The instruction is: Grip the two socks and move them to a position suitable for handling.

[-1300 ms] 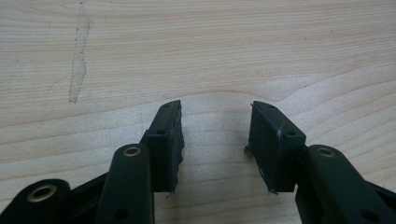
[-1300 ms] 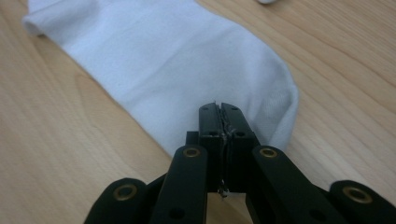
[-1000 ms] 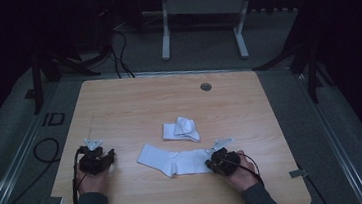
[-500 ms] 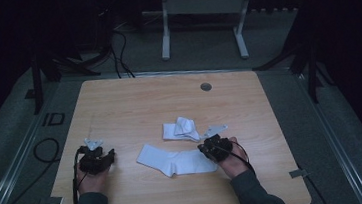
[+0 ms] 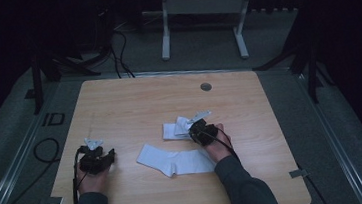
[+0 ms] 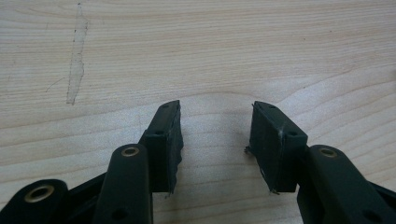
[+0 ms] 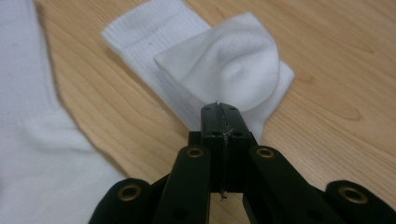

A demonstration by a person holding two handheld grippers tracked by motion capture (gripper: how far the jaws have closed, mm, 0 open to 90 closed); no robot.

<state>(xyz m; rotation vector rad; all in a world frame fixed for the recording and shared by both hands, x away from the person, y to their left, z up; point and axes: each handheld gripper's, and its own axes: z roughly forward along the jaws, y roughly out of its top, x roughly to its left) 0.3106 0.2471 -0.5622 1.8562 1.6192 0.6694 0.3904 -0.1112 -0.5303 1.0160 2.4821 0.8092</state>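
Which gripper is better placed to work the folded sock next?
Right. The right gripper, jaws shut, sits at the folded white sock; the left gripper is open over bare table, beyond the flat sock.

Flat sock (image 7: pixel 28 140): cut off by the left and bottom edges of the right gripper view. Folded sock (image 7: pixel 224 65): near edge hidden behind the closed right gripper (image 7: pixel 223 109); whether the tips touch it cannot be told.
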